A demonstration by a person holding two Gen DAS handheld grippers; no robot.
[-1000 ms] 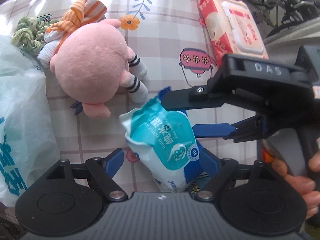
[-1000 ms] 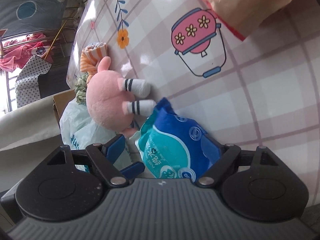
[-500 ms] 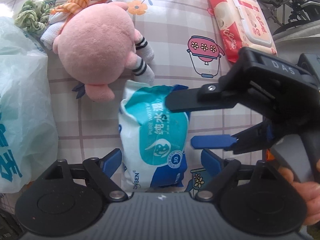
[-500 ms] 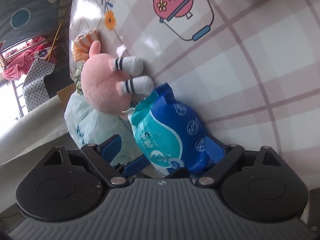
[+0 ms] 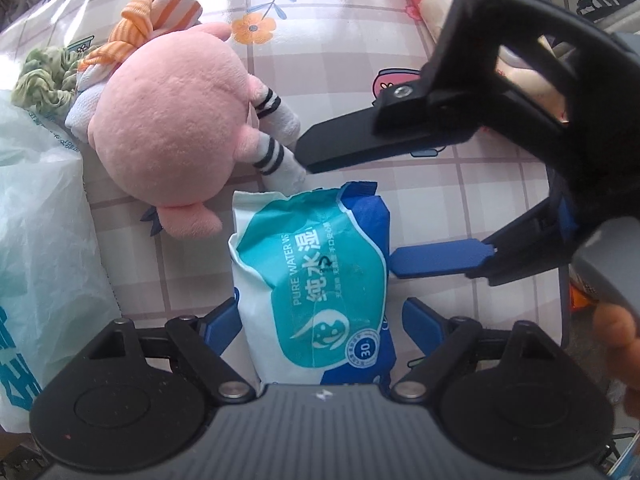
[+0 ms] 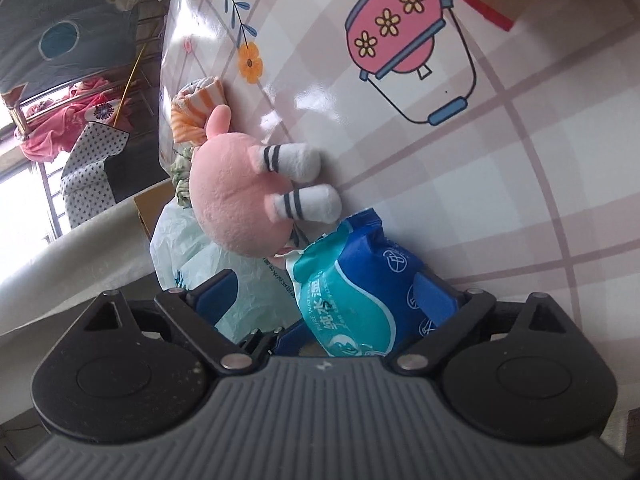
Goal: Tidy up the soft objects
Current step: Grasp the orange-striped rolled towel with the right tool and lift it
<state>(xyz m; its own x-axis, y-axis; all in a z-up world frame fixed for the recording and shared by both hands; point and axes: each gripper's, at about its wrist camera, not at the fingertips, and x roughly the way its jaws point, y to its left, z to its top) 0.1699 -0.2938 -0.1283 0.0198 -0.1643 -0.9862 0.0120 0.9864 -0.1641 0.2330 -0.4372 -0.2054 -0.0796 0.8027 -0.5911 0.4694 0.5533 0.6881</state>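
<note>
A blue-and-teal pack of wet wipes [image 5: 320, 280] lies flat on the bench [image 5: 460, 208], which is covered in a glossy checked cloth printed with flowers and pink pots. The left hand-held gripper [image 5: 320, 320] points straight down over the pack with its blue fingers [image 5: 222, 322] spread wide on either side of it; the left one sits just at the pack's edge and the right one stands clear, so nothing is clamped. The right hand-held gripper [image 5: 348, 208] reaches in from the right at a slant — its jaws are opening, the pack's upper end lies between them, and its blue lower finger [image 5: 440, 262] is just beside the pack's right edge without pressing it. A pink plush toy [image 5: 172, 120] with striped white legs lies just above and left of the pack, one foot touching its top corner. Against the toy's far side rest an orange-striped rolled cloth [image 5: 156, 24] and a green knitted piece [image 5: 44, 76]. A pale green plastic bag [image 5: 40, 240] fills the left edge — and a red-and-cream wipes packet [image 5: 428, 0] sits at the upper right, partly hidden by the right hand-held gripper.
</note>
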